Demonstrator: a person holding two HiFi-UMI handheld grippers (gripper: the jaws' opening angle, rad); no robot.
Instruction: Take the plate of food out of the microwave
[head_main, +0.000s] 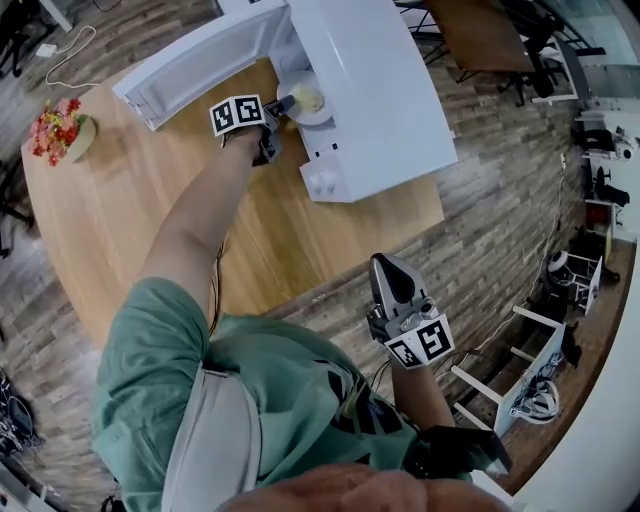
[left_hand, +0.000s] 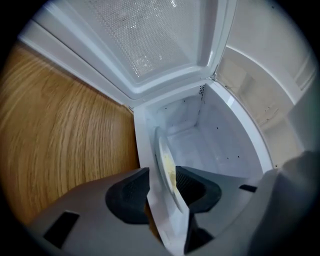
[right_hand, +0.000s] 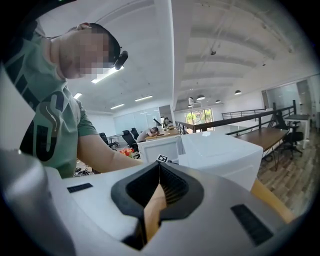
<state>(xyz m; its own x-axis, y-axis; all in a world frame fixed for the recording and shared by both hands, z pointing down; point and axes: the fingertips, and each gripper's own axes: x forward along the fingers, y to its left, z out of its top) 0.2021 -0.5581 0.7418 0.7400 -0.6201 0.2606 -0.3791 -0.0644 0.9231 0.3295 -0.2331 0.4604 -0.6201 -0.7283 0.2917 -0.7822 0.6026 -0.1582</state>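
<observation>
left gripper (left_hand: 162, 173) spread astride plate (left_hand: 165, 155) | right gripper (right_hand: 160, 169) pressed together | microwave door (left_hand: 150, 45) open alongside

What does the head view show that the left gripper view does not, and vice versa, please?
Only the head view: the flowers, the right gripper and the knobs on the microwave. Only the left gripper view: the cavity, the door's mesh and the plate's rim between the left gripper's open fingers. Both: the plate's yellow food, the open door and the wooden table.
</observation>
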